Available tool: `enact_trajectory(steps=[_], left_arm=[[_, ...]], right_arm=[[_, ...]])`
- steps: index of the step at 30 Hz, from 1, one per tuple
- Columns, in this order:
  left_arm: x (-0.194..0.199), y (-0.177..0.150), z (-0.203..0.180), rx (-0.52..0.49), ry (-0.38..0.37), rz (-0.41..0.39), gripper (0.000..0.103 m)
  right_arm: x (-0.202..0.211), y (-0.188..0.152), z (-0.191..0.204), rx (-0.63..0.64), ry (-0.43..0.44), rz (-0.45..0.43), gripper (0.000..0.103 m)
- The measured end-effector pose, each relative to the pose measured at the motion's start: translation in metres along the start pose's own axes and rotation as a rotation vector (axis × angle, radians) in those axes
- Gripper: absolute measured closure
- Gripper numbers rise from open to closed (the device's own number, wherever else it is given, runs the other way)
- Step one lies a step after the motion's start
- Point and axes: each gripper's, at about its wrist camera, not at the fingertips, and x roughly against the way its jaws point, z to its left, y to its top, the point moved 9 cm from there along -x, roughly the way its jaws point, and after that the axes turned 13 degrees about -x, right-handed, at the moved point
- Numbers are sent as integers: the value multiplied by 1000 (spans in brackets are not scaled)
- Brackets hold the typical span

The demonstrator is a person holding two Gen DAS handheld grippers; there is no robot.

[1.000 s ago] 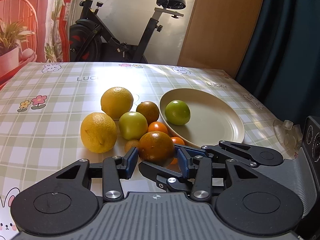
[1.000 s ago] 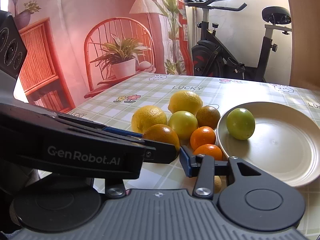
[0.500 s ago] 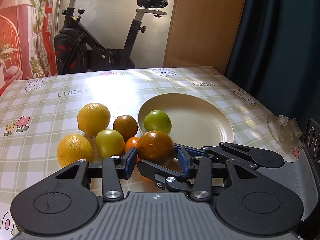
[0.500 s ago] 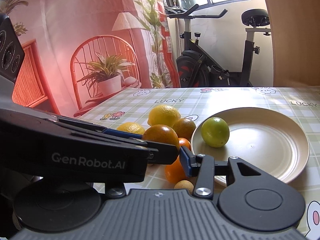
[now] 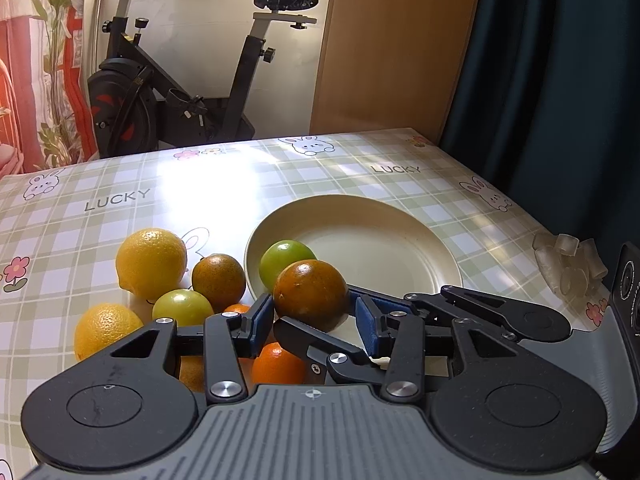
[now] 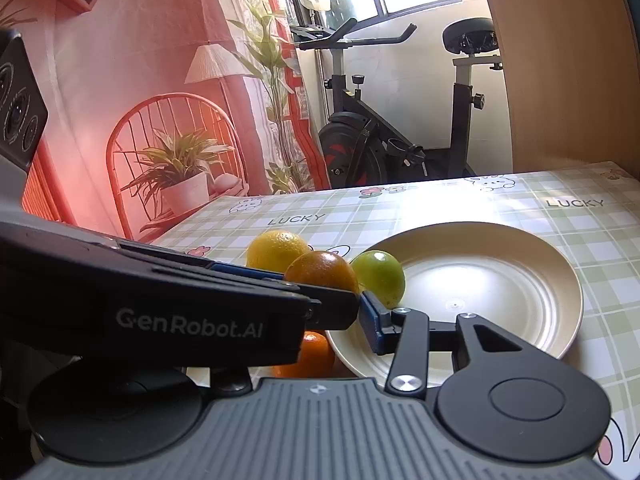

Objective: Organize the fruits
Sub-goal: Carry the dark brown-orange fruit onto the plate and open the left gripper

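Observation:
A dark orange (image 5: 310, 294) (image 6: 322, 272) hangs just above the near-left rim of the cream plate (image 5: 400, 216) (image 6: 540, 264). My left gripper (image 5: 314, 320) is shut on it, with a blue pad on either side. My right gripper (image 6: 320, 304) is shut on the same orange; one black finger (image 5: 316, 340) crosses under the fruit. Its left pad is hidden behind the left gripper's body. A green fruit (image 5: 280, 260) (image 6: 380, 276) lies on the plate. Left of the plate lie two lemons (image 5: 150, 260), a second dark orange (image 5: 218, 280), a green fruit (image 5: 182, 308) and a small orange (image 5: 276, 364).
The checked tablecloth (image 5: 240, 184) covers the whole table. A clump of clear plastic pieces (image 5: 568, 264) lies near the right edge. An exercise bike (image 5: 180, 92) stands behind the far edge, beside a wooden panel (image 5: 392, 48) and a dark curtain.
Both grippers have carried the dark orange to the right, from over the fruit pile to the plate's rim. The pile has slid left in both views.

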Motion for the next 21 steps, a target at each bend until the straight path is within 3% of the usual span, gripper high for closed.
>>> enact_trajectory(steps=[12, 21], left_arm=[[-24, 1, 5, 12, -1, 46, 56], [-38, 6, 25, 63, 21, 60, 56]], right_arm=[[-21, 4, -19, 31, -19, 41, 57], [-44, 7, -22, 46, 22, 83, 57]])
